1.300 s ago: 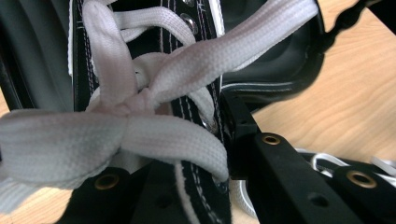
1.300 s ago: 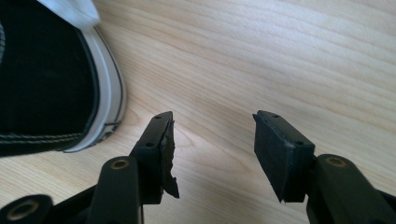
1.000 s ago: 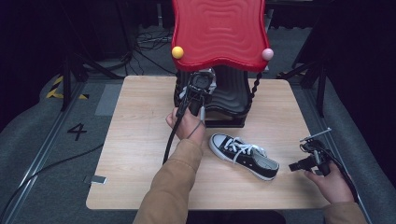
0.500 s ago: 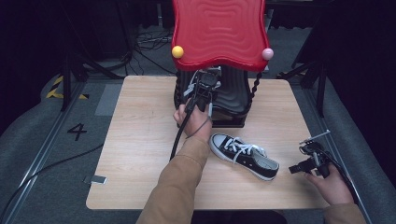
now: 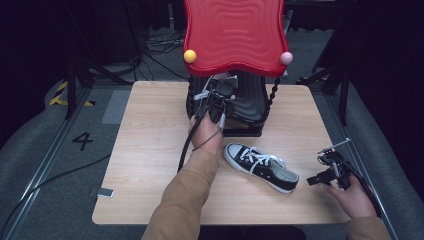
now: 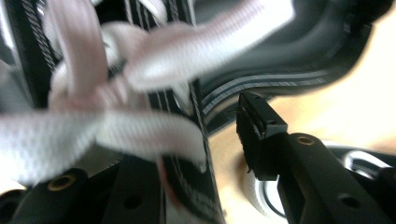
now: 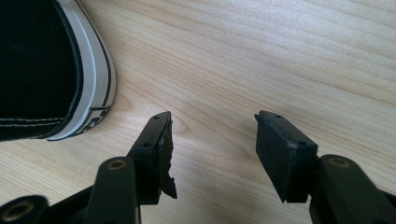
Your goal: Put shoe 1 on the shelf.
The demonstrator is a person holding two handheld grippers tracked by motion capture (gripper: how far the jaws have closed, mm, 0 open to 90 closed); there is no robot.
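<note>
On the wooden table (image 5: pixel 150 150), the left gripper (image 5: pixel 218 102) reaches forward to the black rack (image 5: pixel 250 107) under the red wavy board (image 5: pixel 232 32), at a second shoe (image 6: pixel 182 154) whose white laces (image 6: pixel 140 79) cross its camera; in the left gripper view its jaws stand apart with black canvas and lace between them, though whether they pinch anything I cannot tell; a black-and-white sneaker (image 5: pixel 260 166) lies on its sole near the table's middle front, toe toward the rack; the right gripper (image 5: pixel 327 172) hovers near the right edge, just beside the sneaker's heel, jaws wide apart and empty above bare wood
</note>
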